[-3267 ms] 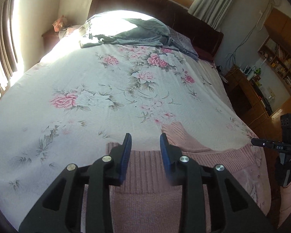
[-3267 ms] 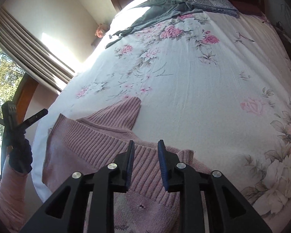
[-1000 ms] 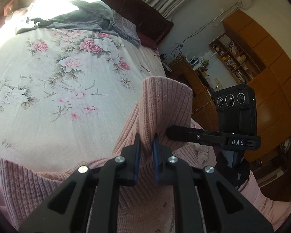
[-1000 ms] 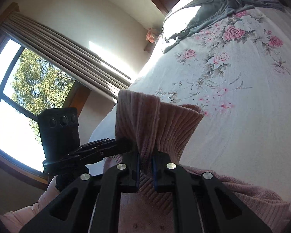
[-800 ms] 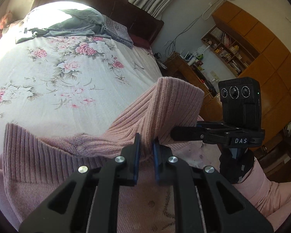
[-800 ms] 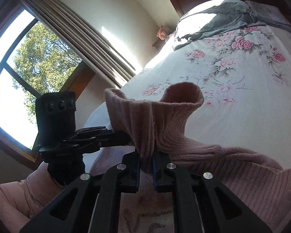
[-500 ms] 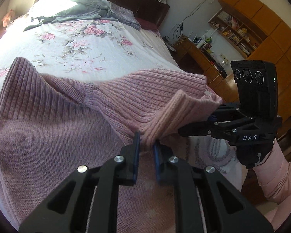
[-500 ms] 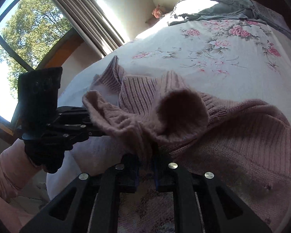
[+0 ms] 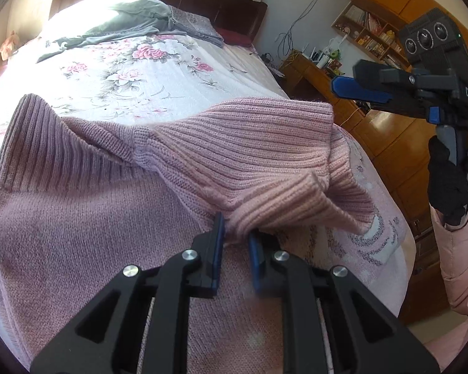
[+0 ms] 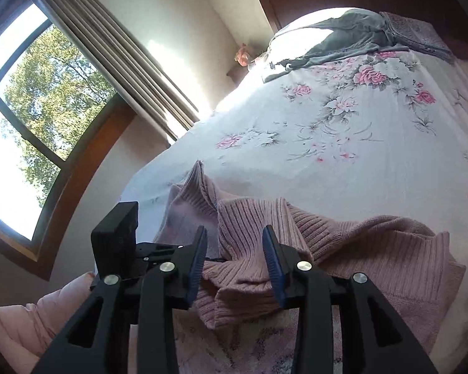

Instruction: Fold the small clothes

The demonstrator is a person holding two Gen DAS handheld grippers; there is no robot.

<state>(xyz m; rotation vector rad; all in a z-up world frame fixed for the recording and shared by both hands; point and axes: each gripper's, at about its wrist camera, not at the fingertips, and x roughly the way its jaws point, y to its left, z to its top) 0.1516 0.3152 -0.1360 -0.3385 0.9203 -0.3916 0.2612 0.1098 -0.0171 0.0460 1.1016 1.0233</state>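
Note:
A pink ribbed sweater lies at the near edge of the bed, with its ribbed parts folded over its body. My left gripper is low over it, shut on a bunched ribbed fold. In the right wrist view the sweater lies crumpled below my right gripper, which is open and holds nothing. The left wrist view shows the right gripper raised at the upper right, clear of the fabric. The left gripper's black body shows at the left; its fingertips are hidden.
The bed has a white floral sheet stretching to a dark headboard. Grey clothes lie near the pillows. A wooden desk and shelves stand to the right of the bed, a curtained window to the left. A gloved hand holds the right gripper.
Both grippers carried the raised ribbed part down onto the sweater's body. The right gripper then opened, let go and lifted away. The left gripper still pinches the fold.

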